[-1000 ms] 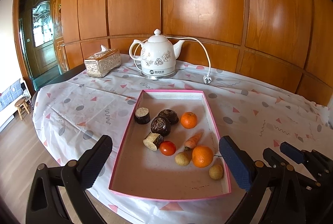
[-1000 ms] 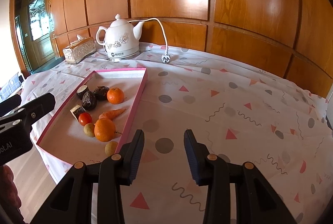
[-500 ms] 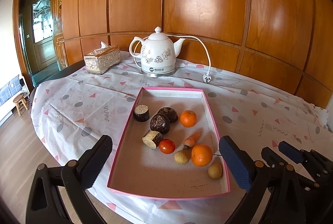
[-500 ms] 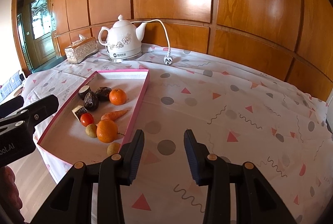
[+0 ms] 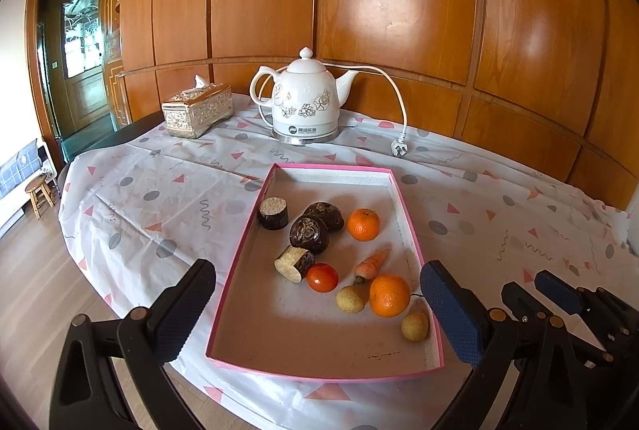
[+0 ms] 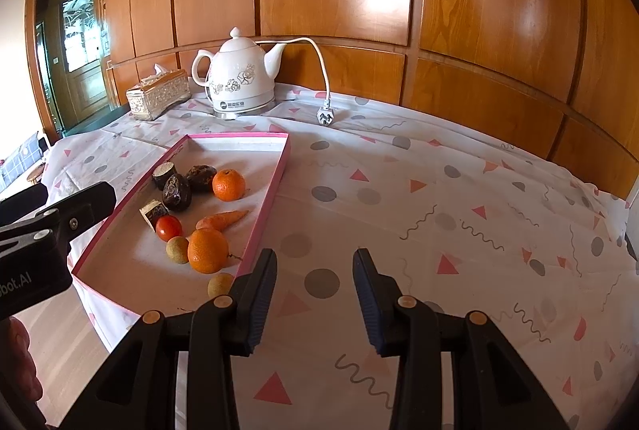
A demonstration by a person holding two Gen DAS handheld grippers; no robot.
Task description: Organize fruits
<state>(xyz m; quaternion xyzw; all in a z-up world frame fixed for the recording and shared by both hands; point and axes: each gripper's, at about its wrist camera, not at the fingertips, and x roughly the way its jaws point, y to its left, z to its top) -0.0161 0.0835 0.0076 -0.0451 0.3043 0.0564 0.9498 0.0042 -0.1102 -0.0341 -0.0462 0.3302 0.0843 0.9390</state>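
Observation:
A pink-rimmed tray (image 5: 411, 230) (image 6: 275, 182) lies on the patterned tablecloth. In it are two oranges (image 5: 389, 295) (image 5: 363, 225), a tomato (image 5: 322, 277), a carrot (image 5: 371, 264), two small tan fruits (image 5: 350, 299) (image 5: 414, 326), dark round fruits (image 5: 309, 234) and cut dark pieces (image 5: 273, 213). My left gripper (image 5: 317, 310) is open wide and empty, above the tray's near end. My right gripper (image 6: 314, 294) is open and empty, over the cloth to the right of the tray. The near orange (image 6: 207, 250) lies left of it.
A white electric kettle (image 5: 305, 98) with its unplugged cord and plug (image 5: 399, 149) stands at the back by the wood-panel wall. A silver tissue box (image 5: 197, 110) is at the back left. The table's edge and floor lie to the left.
Both grippers have drawn back and risen slightly, so the tray and table sit a little lower in view. Both jaws stay open, and nothing in the tray has moved.

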